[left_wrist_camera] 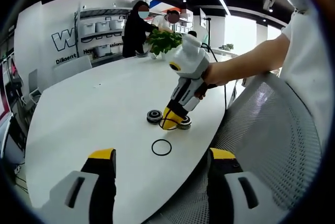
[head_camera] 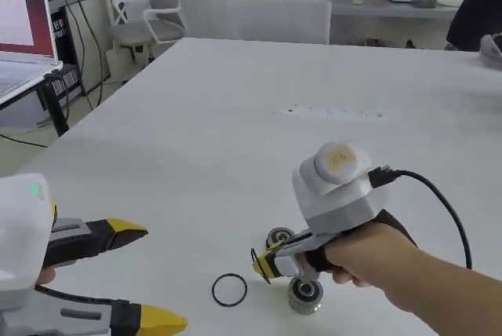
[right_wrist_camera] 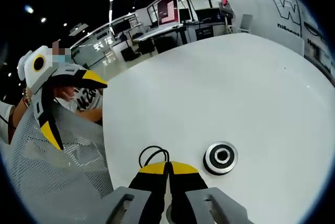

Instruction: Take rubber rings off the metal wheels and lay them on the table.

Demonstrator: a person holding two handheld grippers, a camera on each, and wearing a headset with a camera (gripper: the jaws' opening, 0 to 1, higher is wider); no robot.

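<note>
On the white table (head_camera: 235, 116), right gripper (right_wrist_camera: 168, 164) jaws clamped on a rubber ring (right_wrist_camera: 153, 154), left gripper (left_wrist_camera: 162, 154) jaws apart

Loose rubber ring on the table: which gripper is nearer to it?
Right. The right gripper, shut on another ring, points down just beside the loose ring; the left gripper hovers open farther off.

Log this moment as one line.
left claw open | right claw shut on rubber ring | second ring flat on table | wheel nearby
</note>
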